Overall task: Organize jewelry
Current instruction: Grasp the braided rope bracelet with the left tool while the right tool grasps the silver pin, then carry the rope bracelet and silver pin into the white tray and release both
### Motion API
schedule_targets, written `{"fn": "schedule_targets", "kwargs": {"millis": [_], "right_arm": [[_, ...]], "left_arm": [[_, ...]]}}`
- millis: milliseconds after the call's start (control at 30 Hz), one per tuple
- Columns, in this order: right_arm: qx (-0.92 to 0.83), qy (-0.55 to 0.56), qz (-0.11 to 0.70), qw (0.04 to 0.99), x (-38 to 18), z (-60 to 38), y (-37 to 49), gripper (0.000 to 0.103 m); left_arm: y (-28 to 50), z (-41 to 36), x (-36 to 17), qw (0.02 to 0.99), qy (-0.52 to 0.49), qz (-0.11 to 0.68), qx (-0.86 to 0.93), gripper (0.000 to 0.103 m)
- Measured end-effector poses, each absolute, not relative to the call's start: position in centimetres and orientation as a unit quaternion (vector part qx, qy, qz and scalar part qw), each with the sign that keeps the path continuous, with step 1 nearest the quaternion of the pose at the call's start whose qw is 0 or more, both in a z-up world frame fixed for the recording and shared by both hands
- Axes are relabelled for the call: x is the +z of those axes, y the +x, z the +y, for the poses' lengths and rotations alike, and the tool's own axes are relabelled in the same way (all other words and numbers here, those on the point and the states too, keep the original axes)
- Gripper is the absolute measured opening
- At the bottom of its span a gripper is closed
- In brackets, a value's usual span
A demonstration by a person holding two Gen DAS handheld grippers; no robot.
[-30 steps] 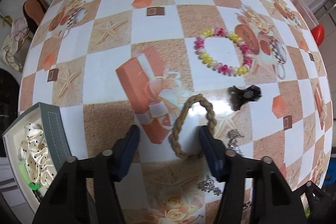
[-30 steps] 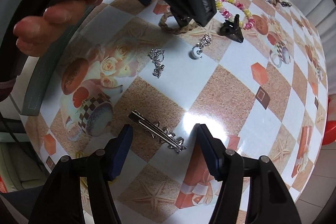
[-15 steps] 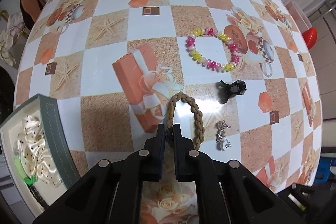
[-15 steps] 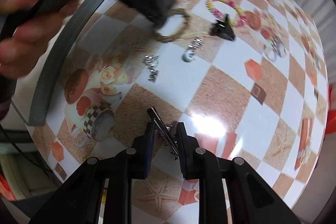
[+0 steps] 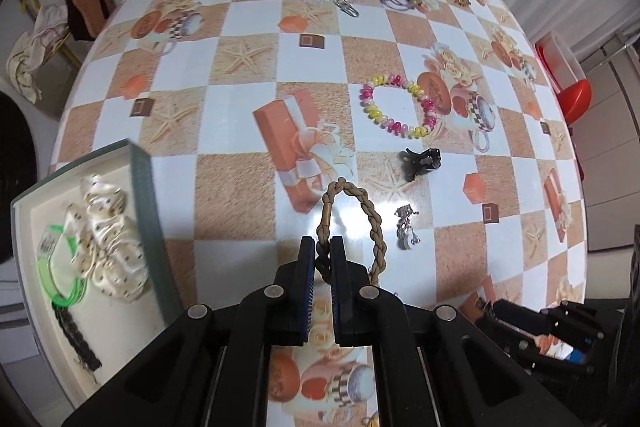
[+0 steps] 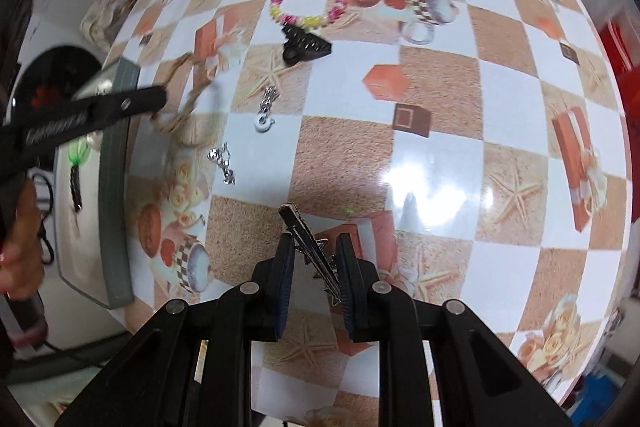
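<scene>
Left gripper [image 5: 321, 254] closed tight, raised above table level. Right gripper [image 6: 315, 262] narrowed, fingers [image 6: 285, 267] pinching, held low.

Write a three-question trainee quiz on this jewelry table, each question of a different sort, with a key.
1. True or false: the left gripper is shut on the tan braided rope bracelet.
2. Multiple choice: the right gripper holds
A. the pink and yellow beaded bracelet
B. the silver metal hair clip with star shapes
C. the small black claw clip
3. Fill in: the white polka-dot fabric scrunchie lies inside the grey-rimmed ____, next to a bright green band.

Key: 1 true; 2 B; 3 tray.
</scene>
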State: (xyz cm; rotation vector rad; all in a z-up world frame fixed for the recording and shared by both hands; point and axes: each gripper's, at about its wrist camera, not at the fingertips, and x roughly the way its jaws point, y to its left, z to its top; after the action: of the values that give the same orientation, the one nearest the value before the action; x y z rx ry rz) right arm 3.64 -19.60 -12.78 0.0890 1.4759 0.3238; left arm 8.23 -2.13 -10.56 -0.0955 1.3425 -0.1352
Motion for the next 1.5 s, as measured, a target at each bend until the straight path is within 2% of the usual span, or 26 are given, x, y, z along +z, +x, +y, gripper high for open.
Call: {"fn": "schedule_targets", "kwargs": {"millis": [400, 800, 1200, 1500], "right_arm": [[0.157, 0.065, 0.662, 0.73, -10.1, -17.9, 3.0, 0.023], [0.23, 0.019, 0.646, 0.727, -7.4, -10.2, 3.8, 0.023], [0.311, -0.035, 0.636, 0.705, -6.5, -0.1, 3.1, 0.023], [0.342, -0.053, 0.651, 0.676, -8.3, 6.8, 2.2, 0.023]], "left_arm": [[4.1, 2.5, -7.5, 0.789, -0.078, 0.608, -0.041, 0.012], [-1.1, 9.5, -6.3, 0.792, -0.133, 0.595, 0.024, 0.012], [-7.3, 16.7, -8.0, 0.773, -0.186, 0.597, 0.104, 0.012], [-10.4, 19.5, -11.0, 0.752, -0.203, 0.609, 0.147, 0.012]]}}
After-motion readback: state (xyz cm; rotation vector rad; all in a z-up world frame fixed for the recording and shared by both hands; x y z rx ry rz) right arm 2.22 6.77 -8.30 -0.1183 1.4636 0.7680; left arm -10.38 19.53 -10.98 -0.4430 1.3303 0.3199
